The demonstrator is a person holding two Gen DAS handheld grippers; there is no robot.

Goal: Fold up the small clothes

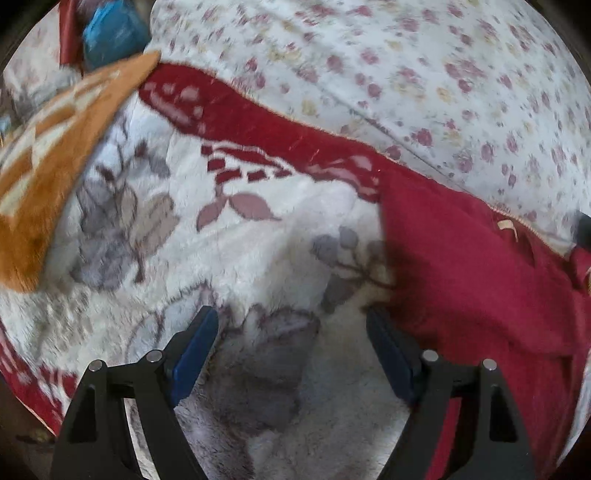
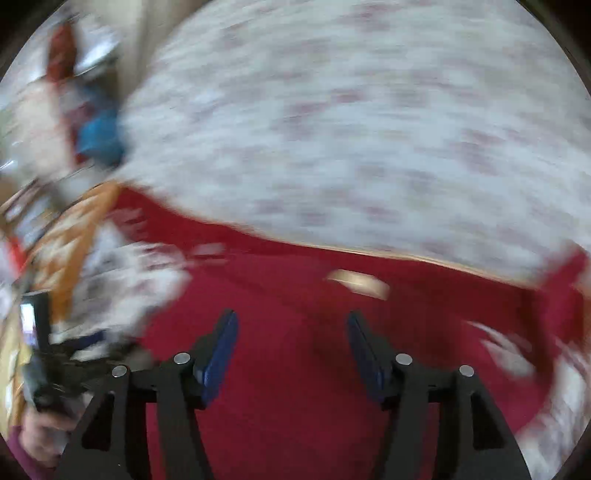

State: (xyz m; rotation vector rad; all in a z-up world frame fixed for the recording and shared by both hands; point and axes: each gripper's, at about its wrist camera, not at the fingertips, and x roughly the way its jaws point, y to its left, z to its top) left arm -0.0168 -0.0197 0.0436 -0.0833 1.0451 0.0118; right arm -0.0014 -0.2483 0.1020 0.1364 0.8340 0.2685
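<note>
Left wrist view: I see my left gripper point(image 1: 291, 317) released above the blanket point(image 1: 236, 236), the red garment point(image 1: 461, 266) just beside its right finger. My right gripper point(image 2: 291, 325) hangs released over the garment point(image 2: 280, 369), heavily blurred.

I see a fluffy white blanket point(image 1: 258, 240) with grey leaves spread below a floral sheet point(image 1: 424, 74), an orange checked cloth point(image 1: 55, 166) at nine o'clock and something blue point(image 1: 110, 33) at eleven.

Motion blur smears the right wrist view; the red garment point(image 2: 295, 369) runs off its lower edge.
</note>
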